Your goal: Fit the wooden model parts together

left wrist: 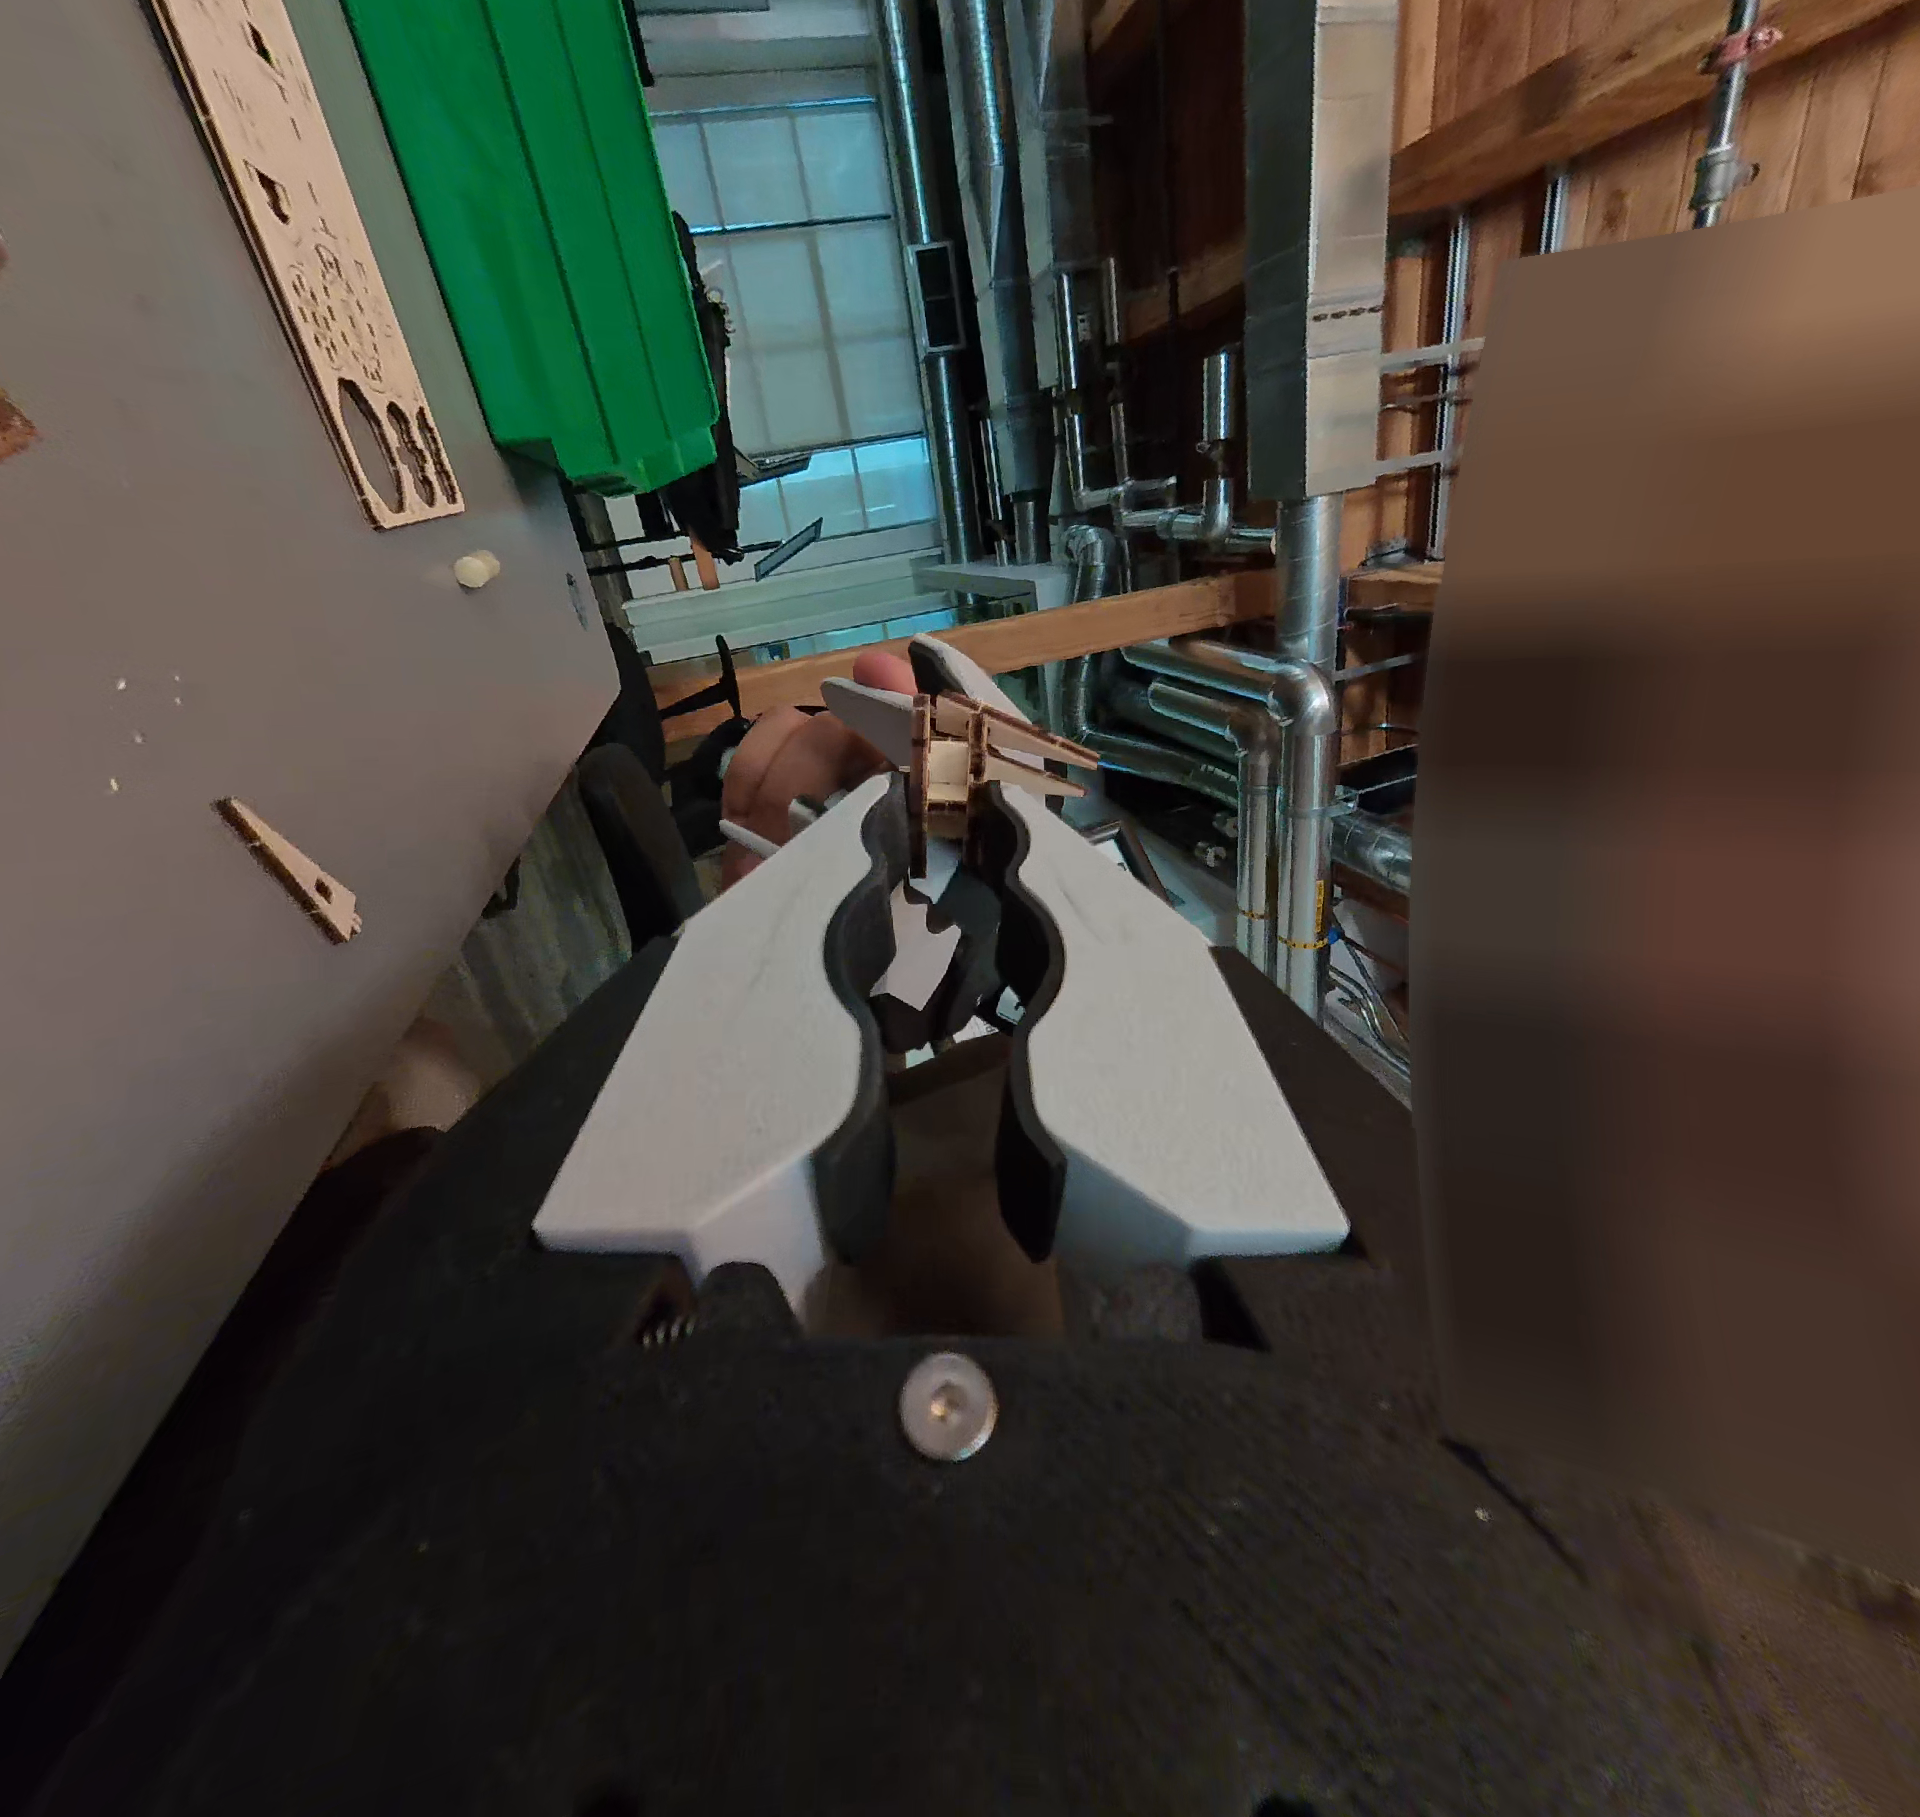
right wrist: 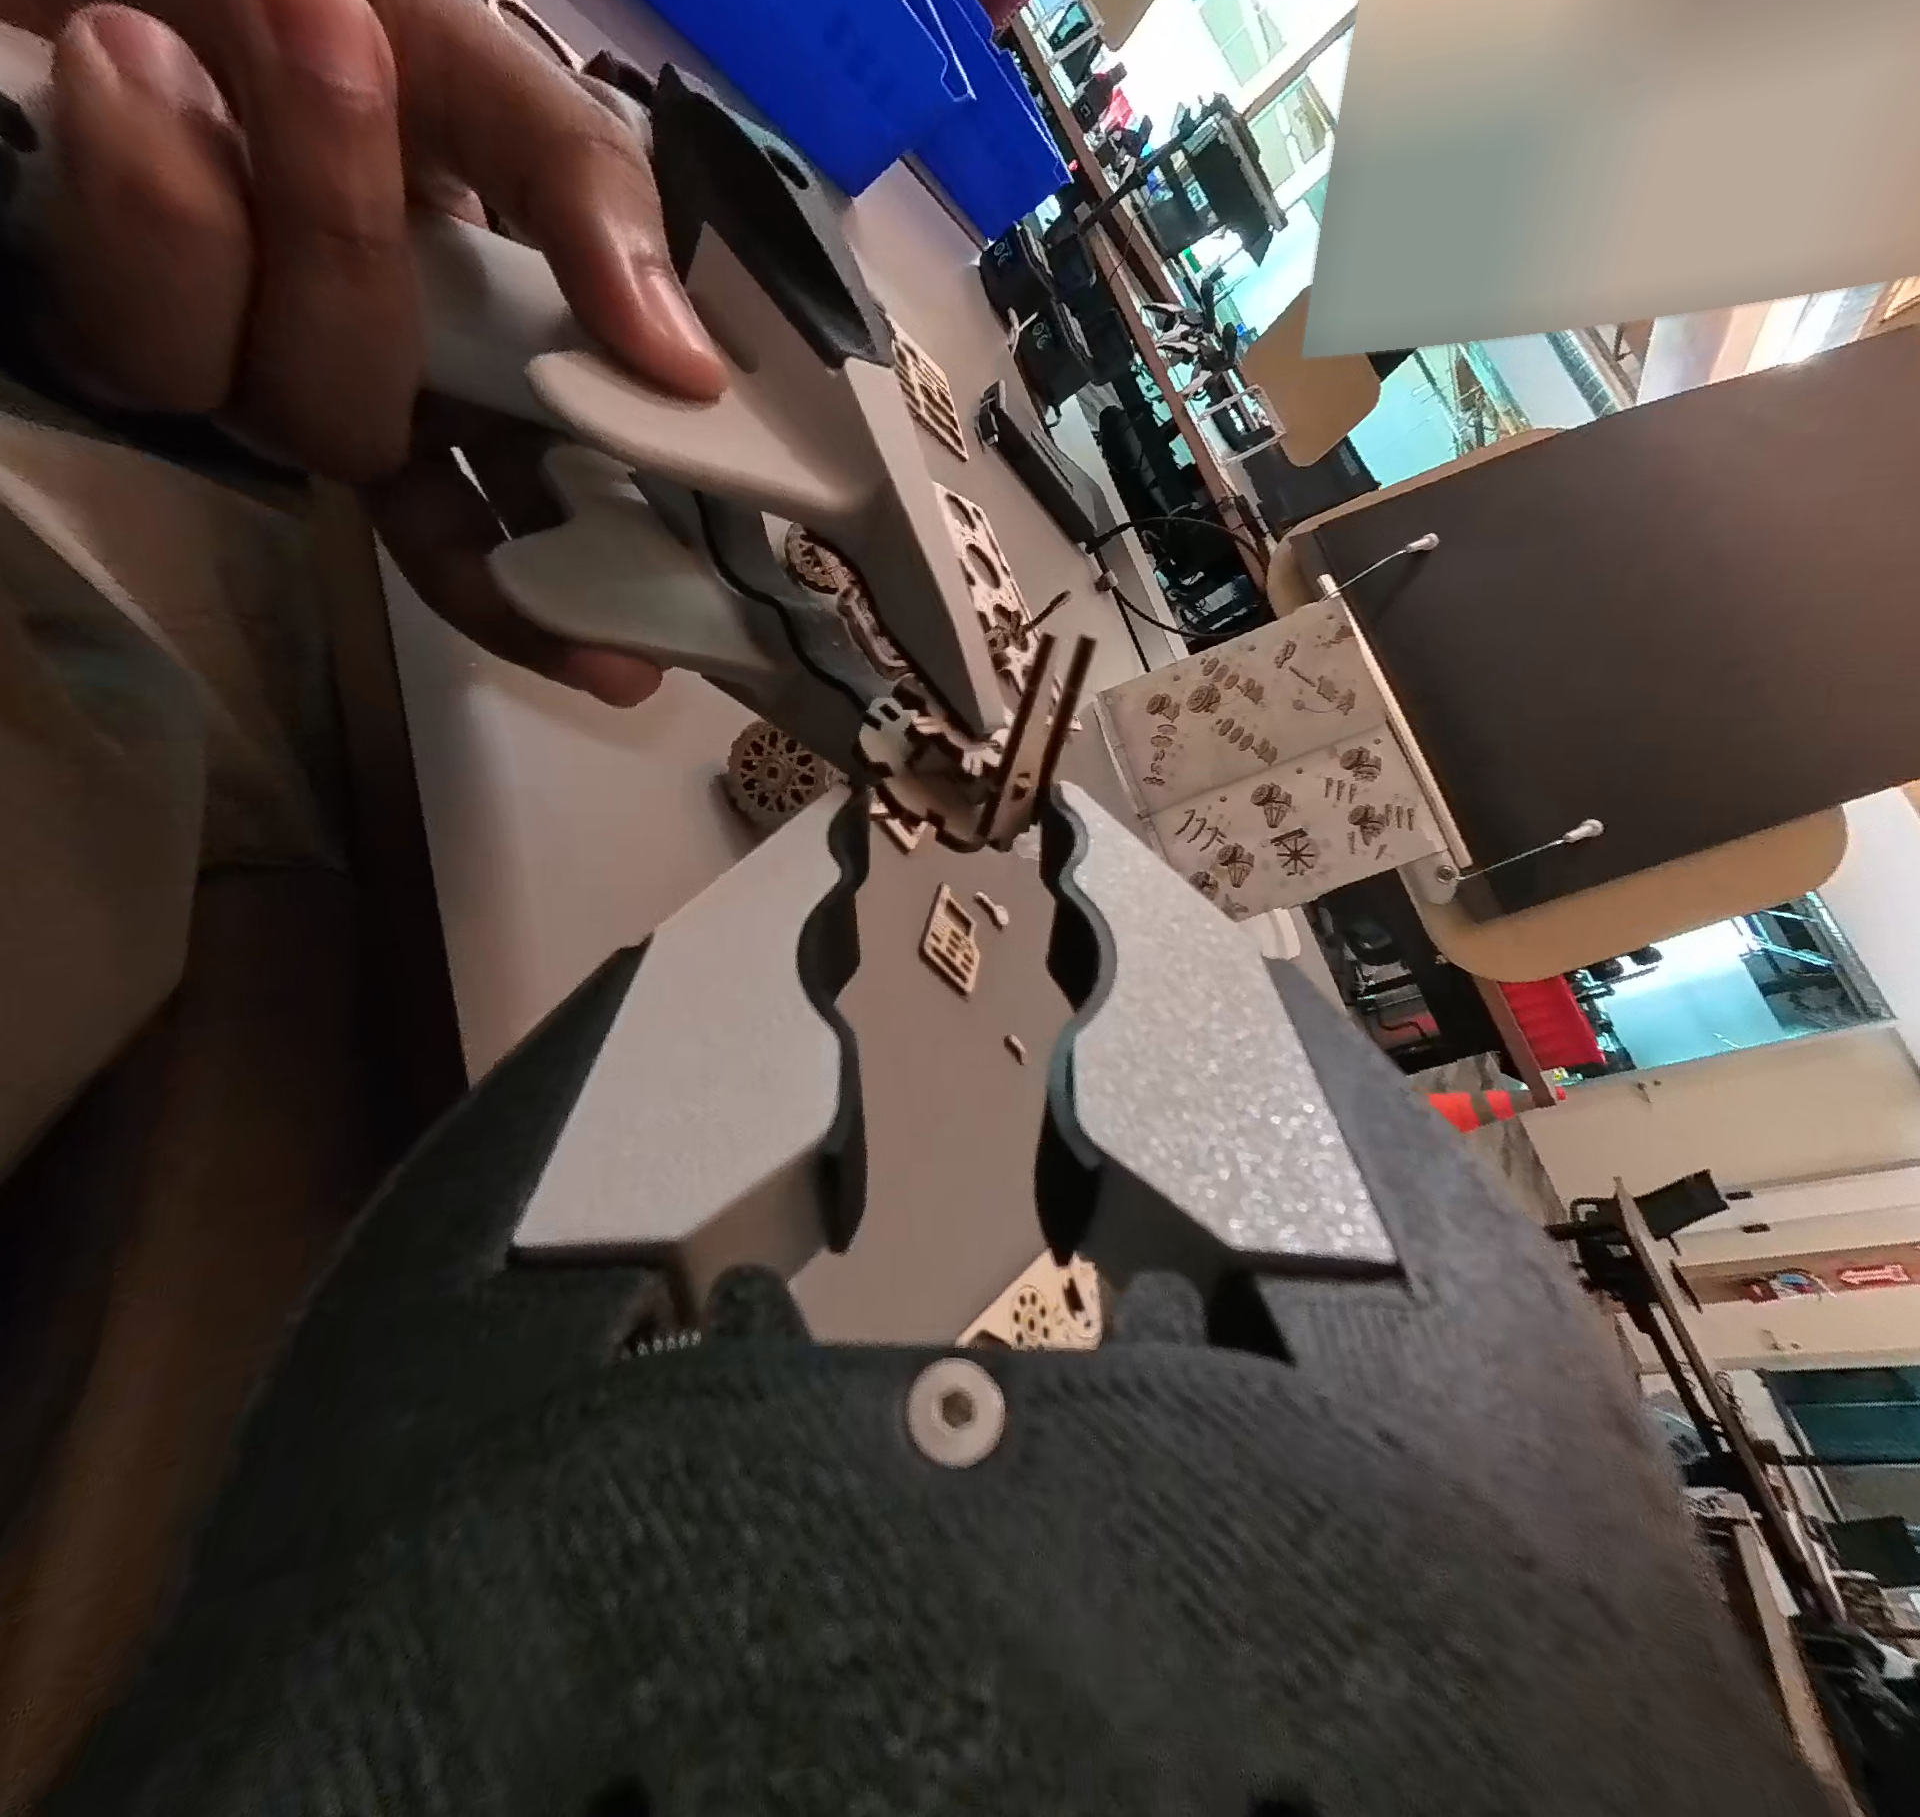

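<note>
Wooden model (left wrist: 961, 765): held up in the air between the two grippers, well above the grey surface (right wrist: 582, 832).
Left gripper (left wrist: 940, 832): clenched on the model's lower end, fingertips nearly touching.
Right gripper (right wrist: 961, 817): its tips meet the model's slanted strips; I cannot tell if it grips them.
Handling: likely very light, stiff, thin laser-cut plywood; slender strips and tabs look easy to snap, so gentle, straight pressure.
Where to hold: best on the thicker jointed core, not the pointed strip ends.
Loose parts: a spoked wheel (right wrist: 774, 768) and a small grid piece (right wrist: 951, 936) lie on the surface.
Writing: an instruction sheet (right wrist: 1262, 765) shows pictures; a cut-out sheet (left wrist: 301, 240) bears marks, not copied.
</note>
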